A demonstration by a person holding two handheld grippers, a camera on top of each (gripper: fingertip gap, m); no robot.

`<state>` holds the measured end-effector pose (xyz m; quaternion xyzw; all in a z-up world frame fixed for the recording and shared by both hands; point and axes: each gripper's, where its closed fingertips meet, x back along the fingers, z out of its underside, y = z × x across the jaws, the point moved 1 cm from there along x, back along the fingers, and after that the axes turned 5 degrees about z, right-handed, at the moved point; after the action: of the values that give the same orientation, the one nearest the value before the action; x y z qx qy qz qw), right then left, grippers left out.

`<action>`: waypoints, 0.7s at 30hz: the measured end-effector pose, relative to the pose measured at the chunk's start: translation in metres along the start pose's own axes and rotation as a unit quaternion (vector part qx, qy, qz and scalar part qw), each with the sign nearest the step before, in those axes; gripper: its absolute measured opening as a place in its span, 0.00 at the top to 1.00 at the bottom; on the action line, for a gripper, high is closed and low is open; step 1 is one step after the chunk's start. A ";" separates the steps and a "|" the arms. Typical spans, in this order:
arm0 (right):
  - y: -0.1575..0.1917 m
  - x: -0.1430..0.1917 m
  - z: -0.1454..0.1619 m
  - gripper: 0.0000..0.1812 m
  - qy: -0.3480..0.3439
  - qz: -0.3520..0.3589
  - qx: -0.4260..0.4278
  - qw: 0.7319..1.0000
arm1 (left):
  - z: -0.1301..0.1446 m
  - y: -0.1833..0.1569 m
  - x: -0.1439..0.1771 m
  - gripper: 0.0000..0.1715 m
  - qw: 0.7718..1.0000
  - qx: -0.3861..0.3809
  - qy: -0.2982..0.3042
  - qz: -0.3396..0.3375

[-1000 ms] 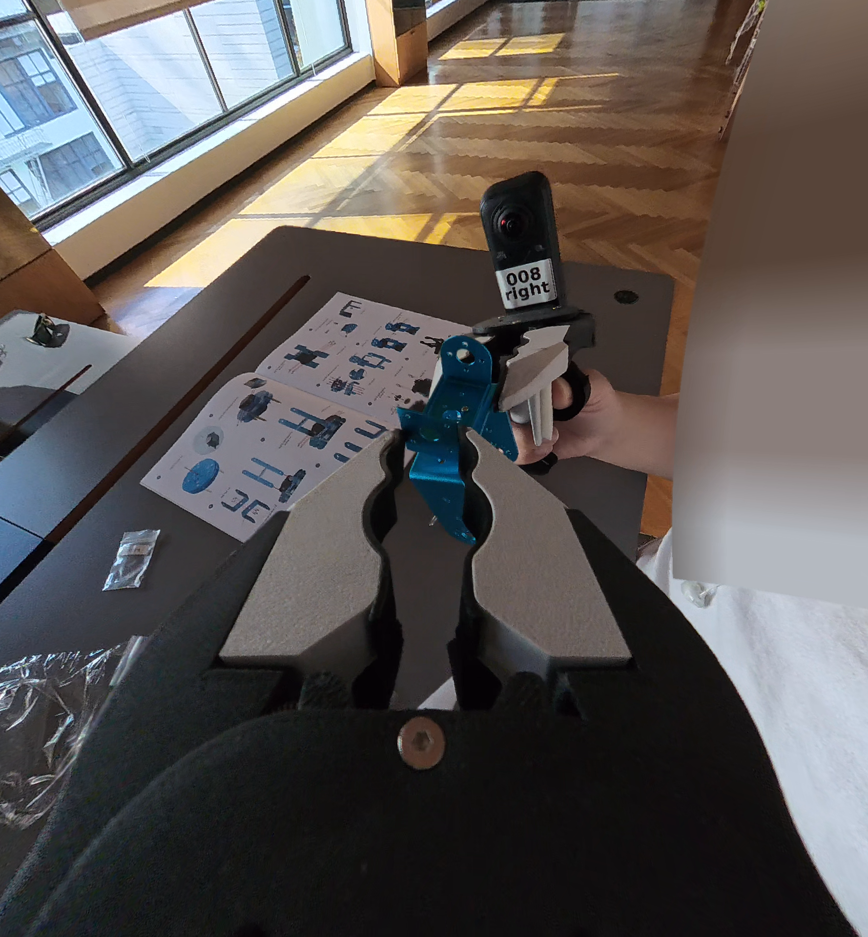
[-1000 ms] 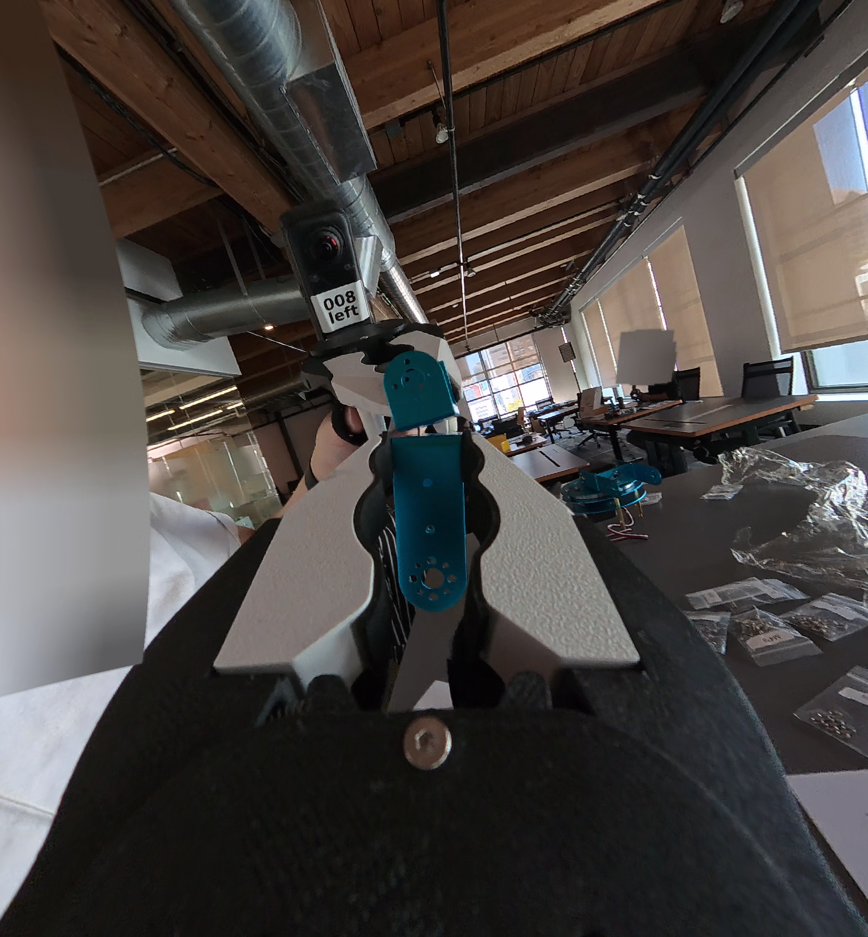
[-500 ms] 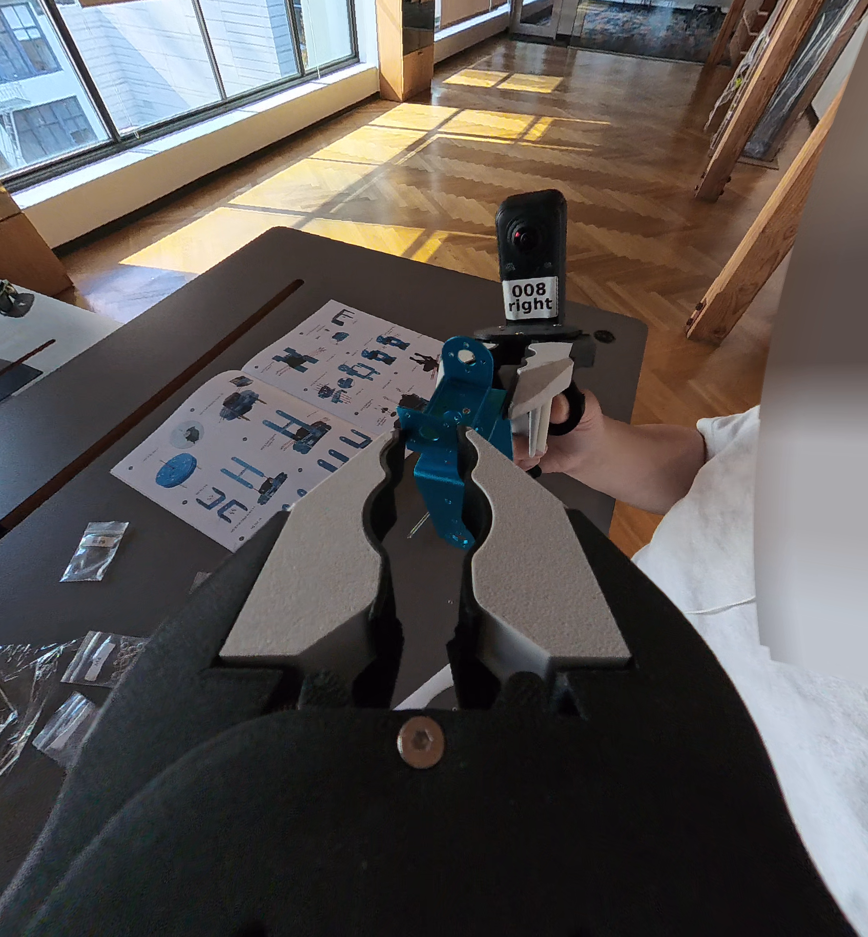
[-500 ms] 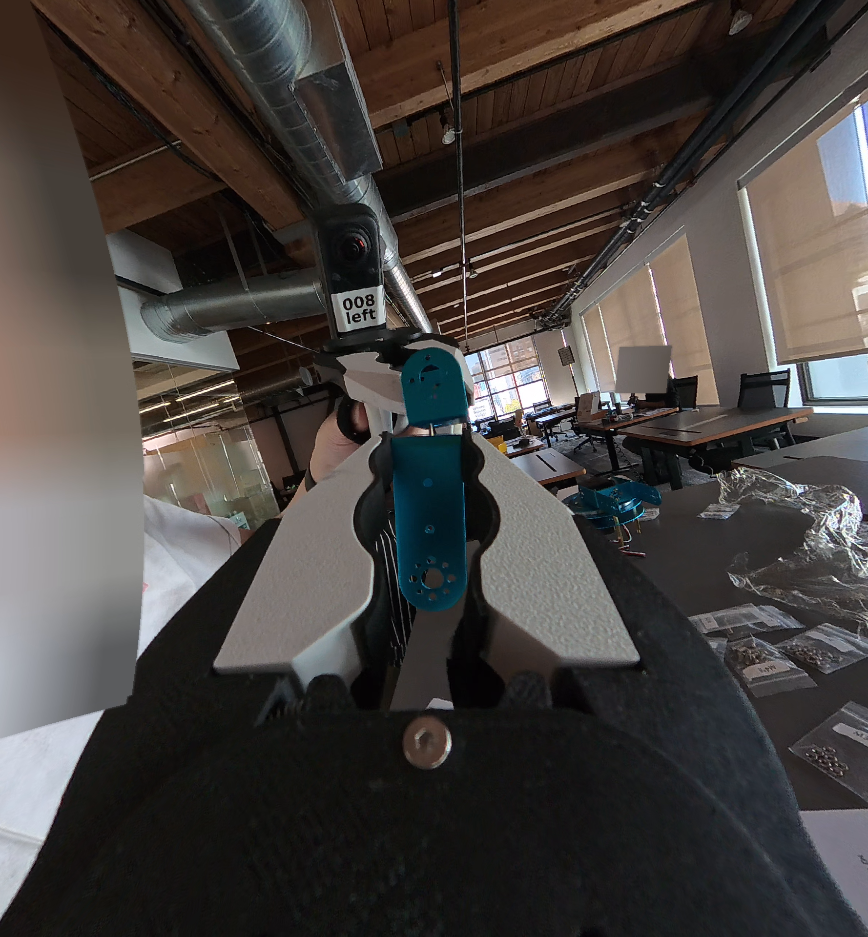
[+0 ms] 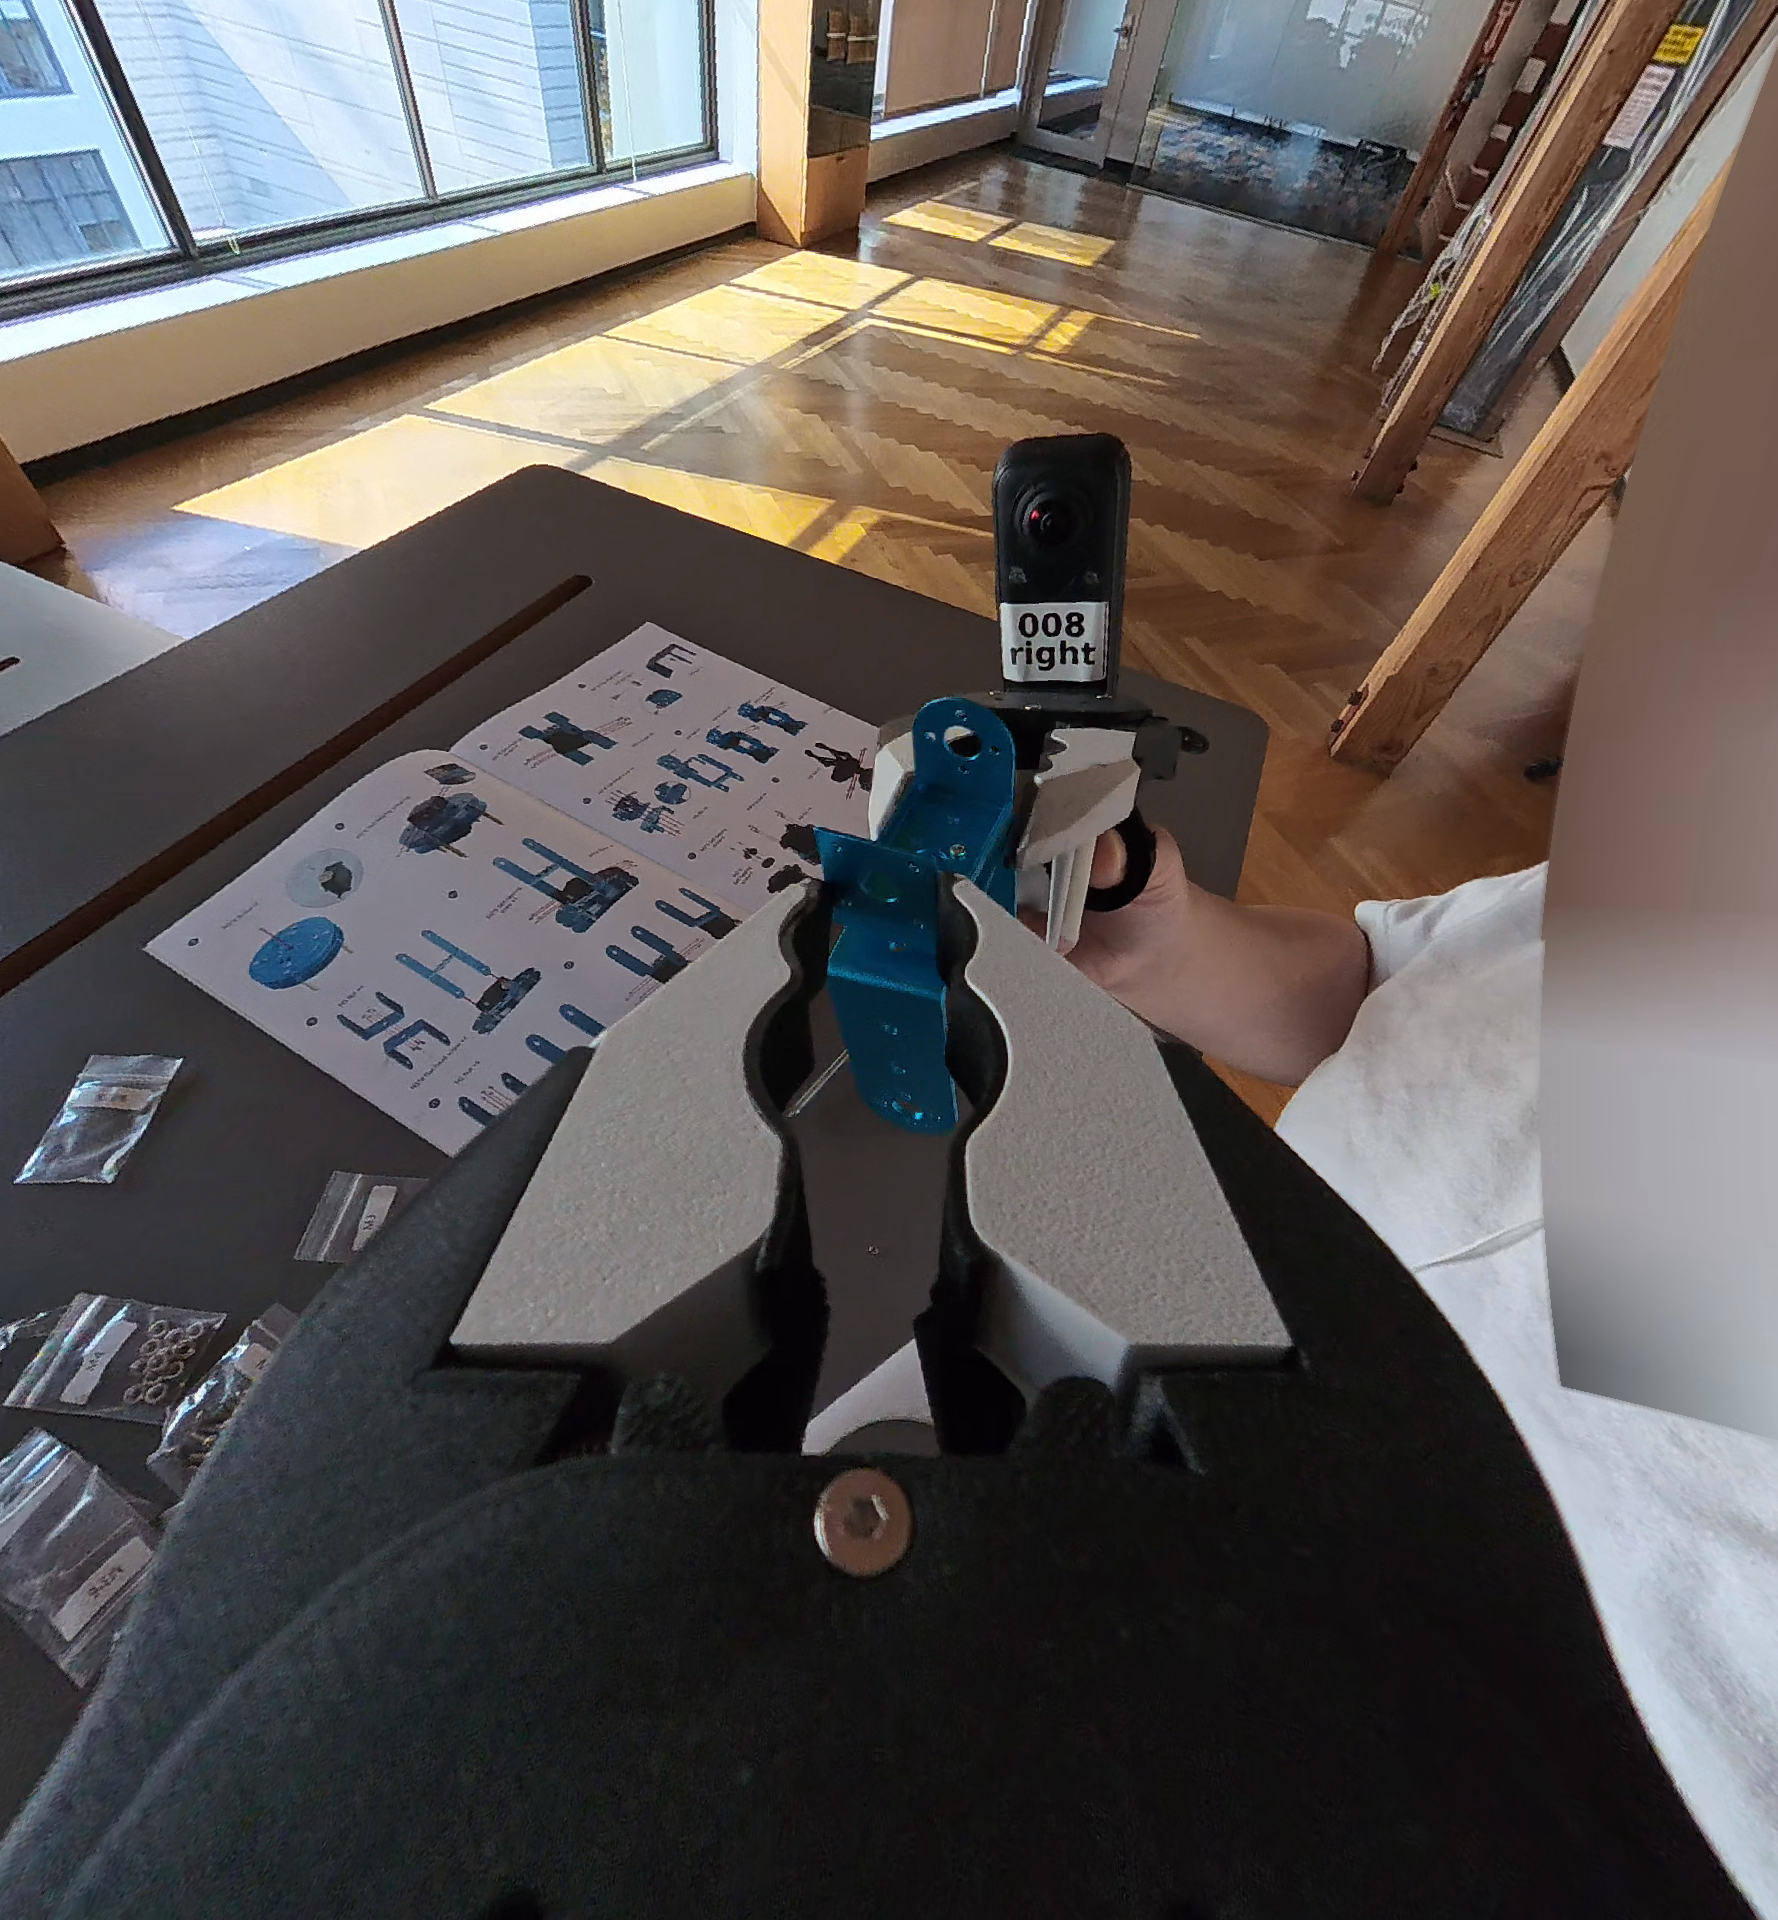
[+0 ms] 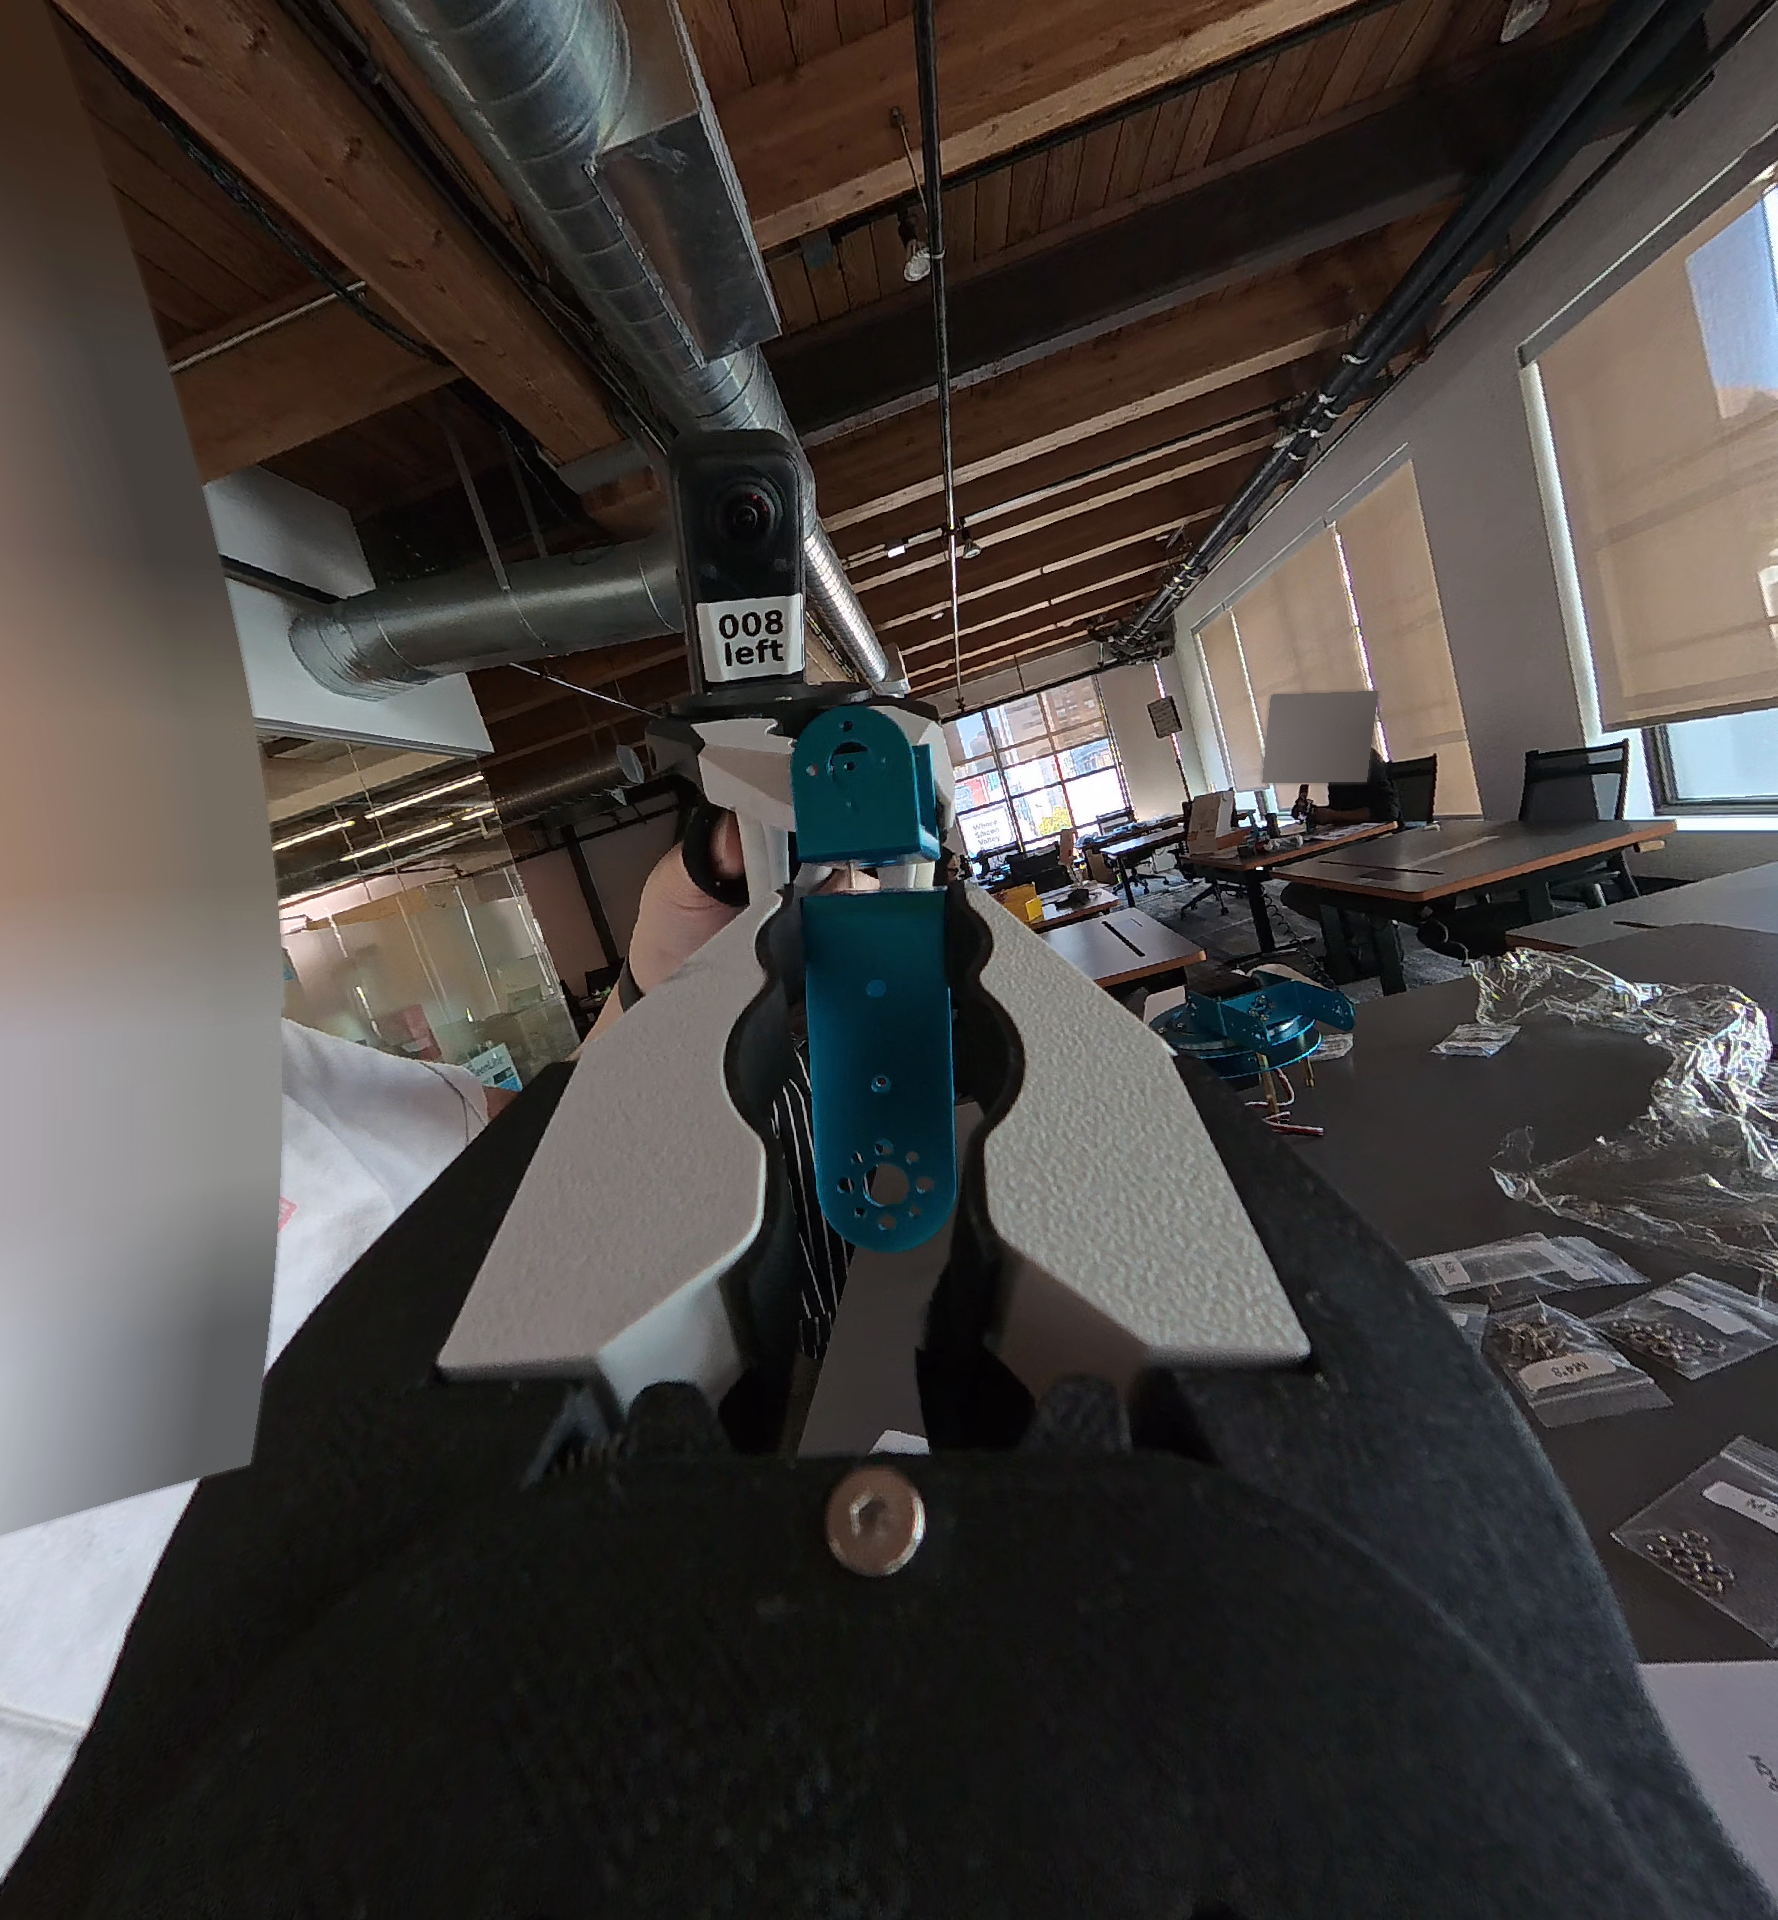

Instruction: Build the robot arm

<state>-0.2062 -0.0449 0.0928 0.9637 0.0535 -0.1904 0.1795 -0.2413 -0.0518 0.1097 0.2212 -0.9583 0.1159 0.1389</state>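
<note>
In the left wrist view my left gripper (image 5: 880, 894) is shut on a long blue metal bracket (image 5: 890, 997) with rows of small holes, held above the dark table (image 5: 241, 748). Just beyond it my right gripper (image 5: 978, 795), held in a hand, grips a second, U-shaped blue bracket (image 5: 952, 800). The two brackets meet end to end; I cannot tell whether they are joined. In the right wrist view my right gripper (image 6: 872, 899) is shut on its blue bracket (image 6: 874, 1070), and the left gripper (image 6: 843, 779) faces it with the other blue bracket (image 6: 859, 795).
An open instruction booklet (image 5: 552, 883) lies on the table beyond the grippers. Small plastic bags of hardware (image 5: 100, 1117) lie to the left; they also show in the right wrist view (image 6: 1581, 1361). Crumpled clear plastic (image 6: 1695, 1101) and a round blue assembly (image 6: 1259, 1023) sit farther back. A white sleeve (image 5: 1436, 1091) is close on the right. My left and right fingertips are right by each other.
Both grippers stay shut on their brackets. The pair has swung, so the left view shows more bags at lower left, and the U-shaped bracket now shows more of its inside.
</note>
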 end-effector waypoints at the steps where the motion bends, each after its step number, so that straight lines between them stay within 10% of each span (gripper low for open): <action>1: 0.000 0.000 0.000 0.87 0.000 0.000 0.000 1.000 | 0.001 0.001 0.000 0.89 1.000 -0.001 0.002 -0.001; 21: -0.031 -0.005 0.013 0.87 0.015 0.070 -0.039 0.997 | 0.018 0.049 -0.029 1.00 0.996 0.072 -0.010 -0.046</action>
<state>-0.2201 -0.0210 0.0735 0.9601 -0.0036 -0.1609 0.2288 -0.2428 -0.0024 0.0757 0.2754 -0.9378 0.1756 0.1178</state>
